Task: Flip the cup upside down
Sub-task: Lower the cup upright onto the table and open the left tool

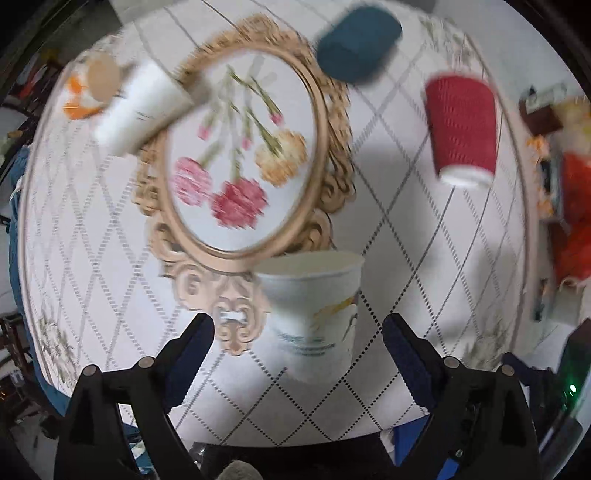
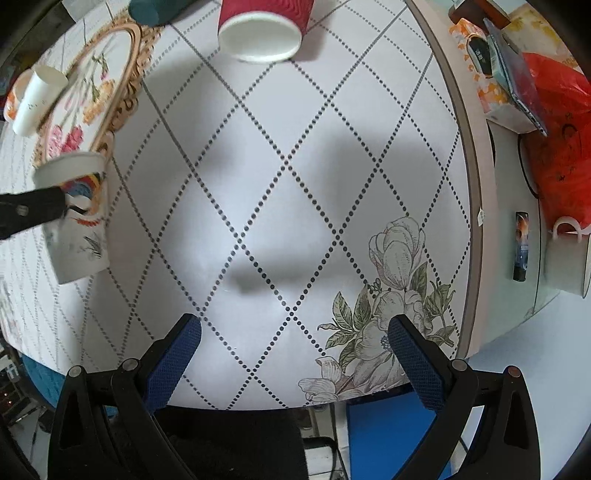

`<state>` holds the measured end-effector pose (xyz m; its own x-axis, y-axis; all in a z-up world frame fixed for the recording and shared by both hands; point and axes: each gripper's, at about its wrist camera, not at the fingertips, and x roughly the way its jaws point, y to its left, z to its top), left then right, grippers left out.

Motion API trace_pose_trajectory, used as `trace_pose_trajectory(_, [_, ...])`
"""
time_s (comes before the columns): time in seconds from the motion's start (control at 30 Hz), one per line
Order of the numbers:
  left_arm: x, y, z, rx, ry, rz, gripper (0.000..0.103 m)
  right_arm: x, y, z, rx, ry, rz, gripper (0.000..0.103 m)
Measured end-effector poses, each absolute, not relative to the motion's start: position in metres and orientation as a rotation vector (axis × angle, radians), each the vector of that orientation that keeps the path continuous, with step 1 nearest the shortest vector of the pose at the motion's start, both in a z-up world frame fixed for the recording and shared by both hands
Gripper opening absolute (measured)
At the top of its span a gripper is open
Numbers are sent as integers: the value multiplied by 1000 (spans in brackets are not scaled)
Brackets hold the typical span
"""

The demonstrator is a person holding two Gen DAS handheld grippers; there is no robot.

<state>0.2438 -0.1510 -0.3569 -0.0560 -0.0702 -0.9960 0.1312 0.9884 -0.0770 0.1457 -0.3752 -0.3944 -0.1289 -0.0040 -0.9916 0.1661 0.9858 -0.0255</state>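
A white paper cup with a colourful print [image 1: 317,314] stands upright, mouth up, on the table just beyond my open left gripper [image 1: 297,328]; its fingers flank the cup without touching it. The same cup shows in the right wrist view [image 2: 79,236] at the far left, with a left gripper finger [image 2: 33,206] in front of it. My right gripper [image 2: 293,332] is open and empty above bare tablecloth. A red ribbed cup [image 1: 461,129] stands at the far right, also seen in the right wrist view [image 2: 262,29].
A gold-framed flower placemat [image 1: 243,155] lies mid-table. A plain white cup [image 1: 140,107], an orange-patterned cup [image 1: 88,88] and a teal object [image 1: 358,40] sit at the far side. The table edge [image 2: 472,206] runs at right, with boxes and a red bag [image 2: 561,147] beyond.
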Motion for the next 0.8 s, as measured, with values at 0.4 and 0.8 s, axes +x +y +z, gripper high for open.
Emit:
trace_pose_trajectory(0.4, [210,-50,-289,-34,1496,94,96,177,-335,-344,213,1608,90,103])
trace_pose_trajectory(0.8, [186,12,-313,-54,1524,163,96,193,-252,-320,28,1588,163,103])
